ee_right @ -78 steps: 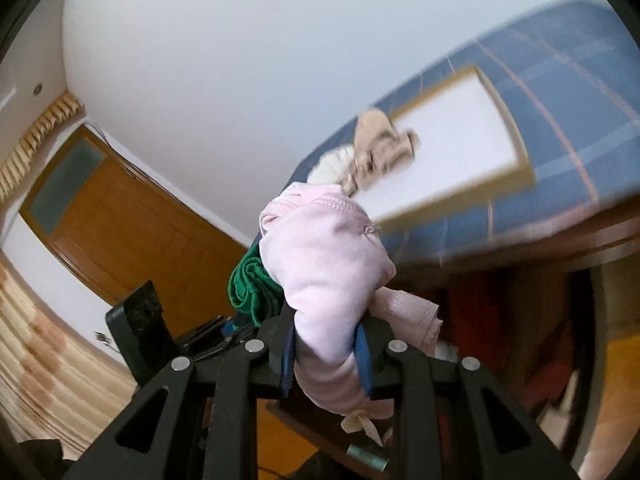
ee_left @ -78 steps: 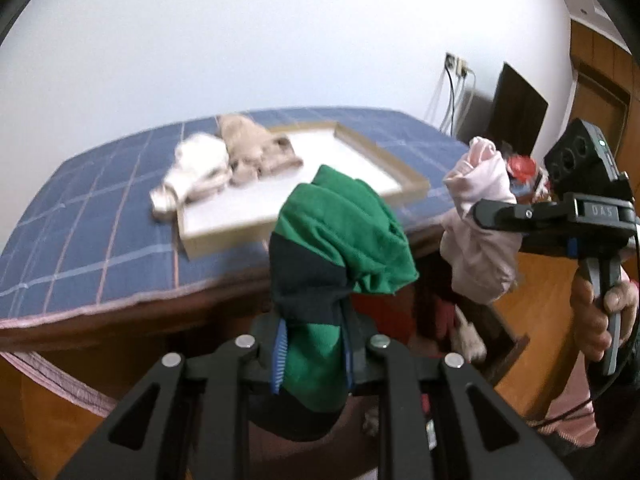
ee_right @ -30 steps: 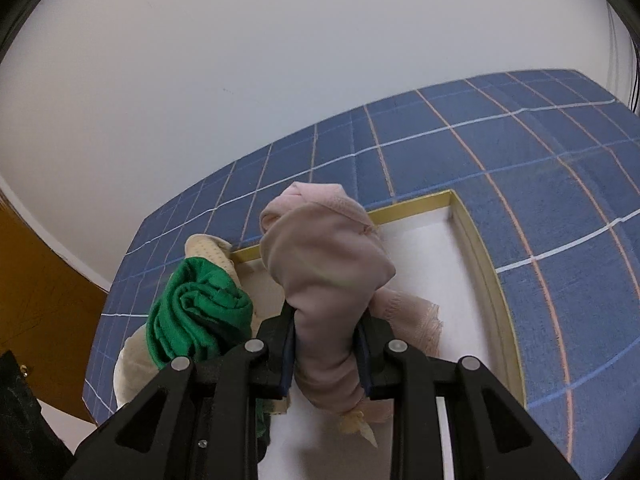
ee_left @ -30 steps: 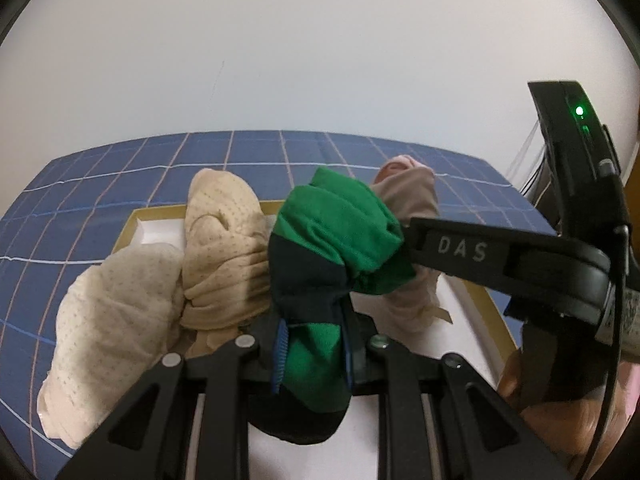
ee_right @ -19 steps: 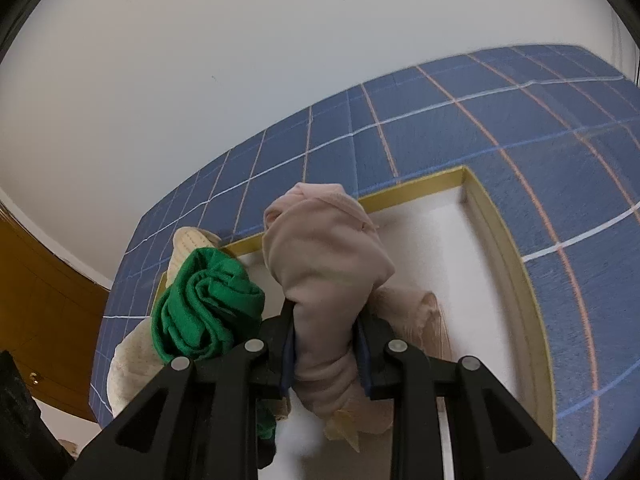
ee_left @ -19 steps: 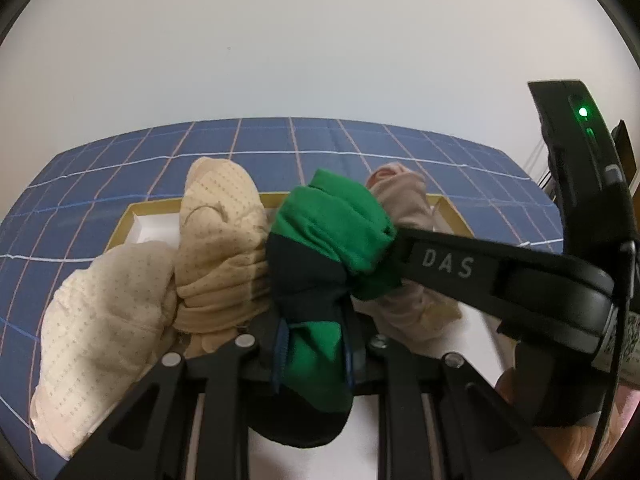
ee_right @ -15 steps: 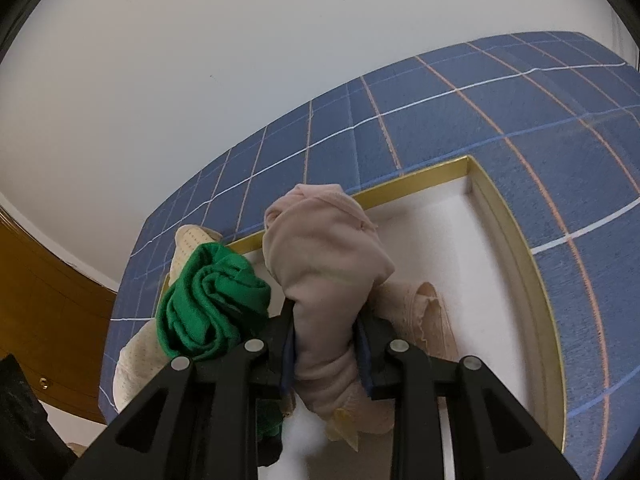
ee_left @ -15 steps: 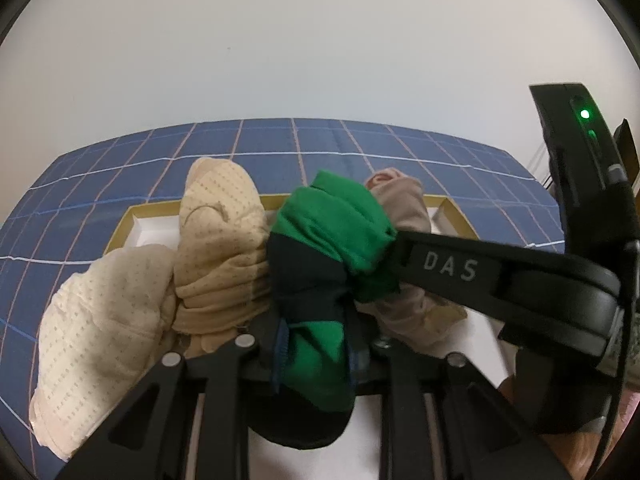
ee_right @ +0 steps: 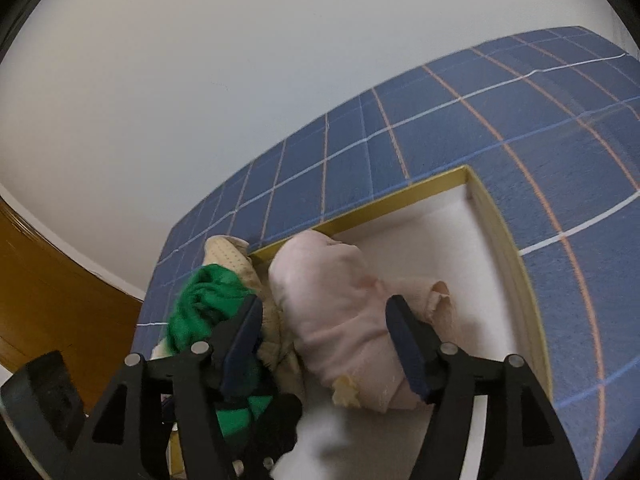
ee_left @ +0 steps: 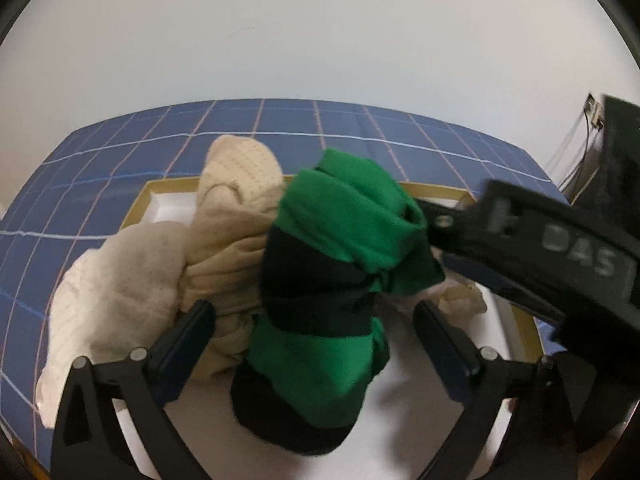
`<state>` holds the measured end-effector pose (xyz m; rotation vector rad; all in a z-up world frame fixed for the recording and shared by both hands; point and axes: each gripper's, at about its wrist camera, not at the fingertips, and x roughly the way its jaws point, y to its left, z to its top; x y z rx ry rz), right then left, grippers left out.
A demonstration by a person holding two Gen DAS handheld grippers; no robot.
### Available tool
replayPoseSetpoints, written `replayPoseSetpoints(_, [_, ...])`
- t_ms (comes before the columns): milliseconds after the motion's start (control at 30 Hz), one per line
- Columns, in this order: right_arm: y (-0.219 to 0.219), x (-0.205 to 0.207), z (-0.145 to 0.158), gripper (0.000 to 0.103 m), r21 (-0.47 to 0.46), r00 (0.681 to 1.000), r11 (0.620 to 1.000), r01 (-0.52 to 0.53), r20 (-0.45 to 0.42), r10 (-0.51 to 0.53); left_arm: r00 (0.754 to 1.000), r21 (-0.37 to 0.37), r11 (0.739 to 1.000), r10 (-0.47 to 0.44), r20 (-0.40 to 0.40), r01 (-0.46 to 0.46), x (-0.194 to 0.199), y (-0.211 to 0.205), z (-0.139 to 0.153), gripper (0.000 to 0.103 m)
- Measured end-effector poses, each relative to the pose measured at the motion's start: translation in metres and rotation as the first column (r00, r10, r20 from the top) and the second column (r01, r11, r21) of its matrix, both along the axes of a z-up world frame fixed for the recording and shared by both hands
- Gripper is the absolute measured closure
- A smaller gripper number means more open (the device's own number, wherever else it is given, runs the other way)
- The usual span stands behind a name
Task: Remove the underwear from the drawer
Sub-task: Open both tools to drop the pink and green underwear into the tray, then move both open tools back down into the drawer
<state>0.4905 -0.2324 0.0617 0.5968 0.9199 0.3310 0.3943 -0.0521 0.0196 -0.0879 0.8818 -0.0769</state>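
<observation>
Over the white tray (ee_right: 486, 196): left hand-held gripper (ee_left: 316, 312) jaws just opened wide, green-black underwear (ee_left: 328, 292) loose between them. Right hand-held gripper (ee_right: 324, 320) also just opened; pink underwear (ee_right: 336, 312) lies between, pads clear.

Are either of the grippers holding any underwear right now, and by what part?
Nothing is held. The left gripper has just opened around the green underwear; the right gripper has just opened around the pink underwear. Both pieces lie in the tray.
</observation>
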Motion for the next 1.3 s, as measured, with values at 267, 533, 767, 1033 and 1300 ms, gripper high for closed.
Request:
replayPoseSetpoints(267, [-0.022, -0.045, 0.018, 0.036, 0.092, 0.997, 0.995, 0.039, 0.066, -0.045, 0.995, 0.034, 0.999, -0.016, 0.103, 0.013, -0.036, -0.001, 0.021, 0.002])
replayPoseSetpoints(533, [-0.021, -0.094, 0.03, 0.036, 0.05, 0.99, 0.998, 0.04, 0.13, -0.046, 0.986, 0.11, 0.993, -0.054, 0.159, 0.036, -0.079, -0.009, 0.026, 0.002])
replayPoseSetpoints(767, [-0.019, -0.126, 0.032, 0.036, 0.016, 0.986, 0.999, 0.039, 0.16, -0.042, 0.983, 0.125, 0.991, -0.07, 0.171, 0.049, -0.108, -0.009, 0.026, 0.002])
replayPoseSetpoints(1033, [-0.013, -0.164, 0.036, 0.036, -0.036, 0.98, 0.999, 0.011, 0.198, -0.004, 0.978, 0.127, 0.99, -0.083, 0.192, 0.059, -0.137, -0.009, 0.023, 0.002])
replayPoseSetpoints(1300, [-0.009, -0.19, 0.034, 0.036, -0.069, 0.975, 0.998, 0.002, 0.222, 0.013, 0.975, 0.154, 0.985, -0.102, 0.199, 0.072, -0.162, -0.009, 0.013, 0.002])
